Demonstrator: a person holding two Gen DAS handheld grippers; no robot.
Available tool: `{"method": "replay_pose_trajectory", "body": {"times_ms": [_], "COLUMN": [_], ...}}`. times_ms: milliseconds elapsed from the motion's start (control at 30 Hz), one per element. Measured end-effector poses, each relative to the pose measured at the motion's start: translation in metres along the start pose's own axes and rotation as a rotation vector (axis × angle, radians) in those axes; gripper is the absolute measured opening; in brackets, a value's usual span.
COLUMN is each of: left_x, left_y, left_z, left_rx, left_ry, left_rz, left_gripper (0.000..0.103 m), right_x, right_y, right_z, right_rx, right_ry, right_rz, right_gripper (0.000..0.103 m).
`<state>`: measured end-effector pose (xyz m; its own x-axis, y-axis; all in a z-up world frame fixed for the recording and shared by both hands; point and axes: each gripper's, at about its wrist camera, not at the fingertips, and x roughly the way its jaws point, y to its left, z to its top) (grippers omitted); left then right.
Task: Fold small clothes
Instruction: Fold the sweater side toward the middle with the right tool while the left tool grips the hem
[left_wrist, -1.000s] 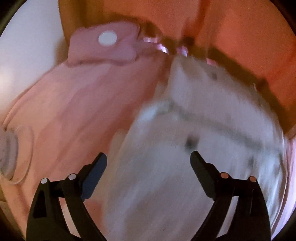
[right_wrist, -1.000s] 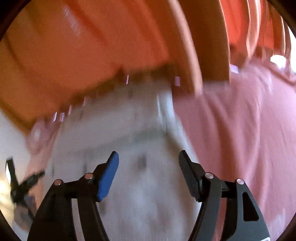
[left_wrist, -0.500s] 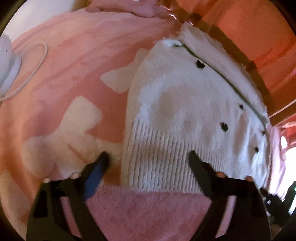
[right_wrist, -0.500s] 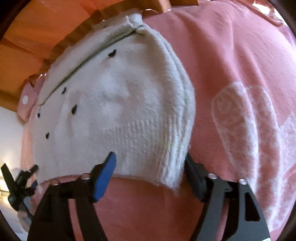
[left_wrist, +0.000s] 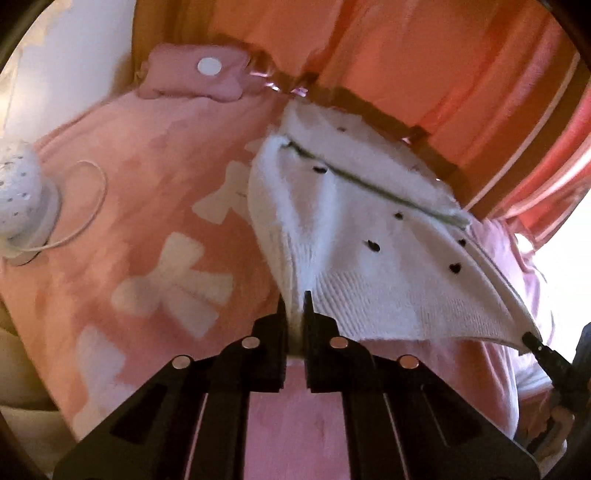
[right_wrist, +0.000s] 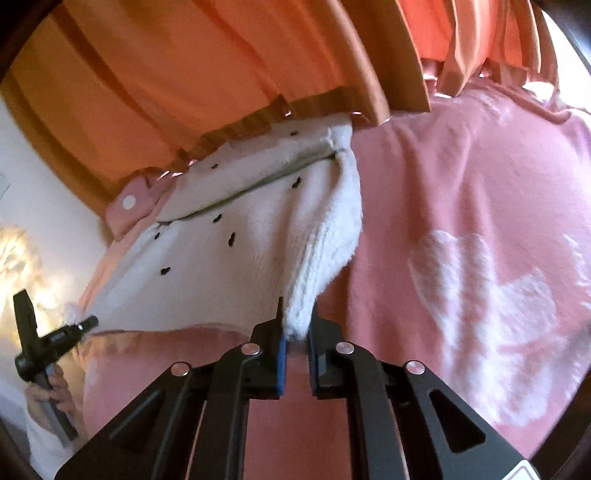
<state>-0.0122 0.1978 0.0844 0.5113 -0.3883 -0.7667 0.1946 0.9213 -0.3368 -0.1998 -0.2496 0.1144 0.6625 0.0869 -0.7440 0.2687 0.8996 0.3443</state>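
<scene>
Two grippers pinch the white sweater's (left_wrist: 373, 236) ribbed hem: the left gripper (left_wrist: 294, 306) clamps one corner, the right gripper (right_wrist: 296, 321) the other, above the pink bed cover (left_wrist: 147, 192). Keep the hem taut and level, then carry both corners evenly toward the collar.

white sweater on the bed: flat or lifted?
Lifted at its ribbed hem. Each claw, left and right, is shut on a bottom corner of the sweater, hem raised off the pink blanket.
</scene>
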Motion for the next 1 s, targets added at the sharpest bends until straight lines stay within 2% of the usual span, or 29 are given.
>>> {"method": "replay_pose_trajectory", "body": {"times_ms": [100,233,333,433,567,633,733,800,867,933,1000], "left_x": [-0.017,-0.023,-0.028,-0.013,0.012,0.013,0.016,0.016,0.023,0.031,0.039], "left_y": [-0.001,0.002,-0.002,0.002,0.014,0.012,0.006,-0.001,-0.010,-0.015,-0.017], "left_z": [-0.026,-0.067,-0.085,-0.083,-0.070,-0.069,-0.068,-0.069,-0.070,-0.070,-0.069], "left_rx": [0.036,0.008,0.031,0.027,-0.033,-0.005,0.022,0.039,0.069,0.094,0.120], "left_ry": [0.018,0.098,0.117,0.136,0.189,0.175,0.142,0.125,0.128,0.132,0.136], "left_rz": [0.001,-0.020,-0.014,0.022,0.018,0.031,0.087,0.089,0.102,0.145,0.171], "left_gripper": [0.005,0.005,0.006,0.007,0.011,0.013,0.031,0.063,0.074,0.072,0.048], "right_x": [-0.018,-0.030,-0.036,-0.029,-0.019,-0.016,-0.015,-0.014,-0.012,-0.009,-0.004], "right_y": [-0.011,-0.020,-0.022,-0.027,-0.020,-0.023,-0.026,-0.026,-0.027,-0.027,-0.024], "right_z": [-0.025,-0.056,-0.075,-0.076,-0.072,-0.069,-0.069,-0.069,-0.068,-0.068,-0.067], "right_rx": [-0.017,-0.003,-0.004,0.030,0.025,0.033,0.051,0.057,0.071,0.070,0.057], "right_ry": [0.030,0.100,0.139,0.137,0.134,0.135,0.138,0.143,0.145,0.144,0.139], "right_rz": [-0.016,-0.027,-0.048,-0.037,-0.039,-0.032,-0.018,-0.009,-0.001,0.000,-0.012], "right_gripper": [0.008,0.008,0.008,0.008,0.008,0.008,0.009,0.016,0.018,0.019,0.017]}}
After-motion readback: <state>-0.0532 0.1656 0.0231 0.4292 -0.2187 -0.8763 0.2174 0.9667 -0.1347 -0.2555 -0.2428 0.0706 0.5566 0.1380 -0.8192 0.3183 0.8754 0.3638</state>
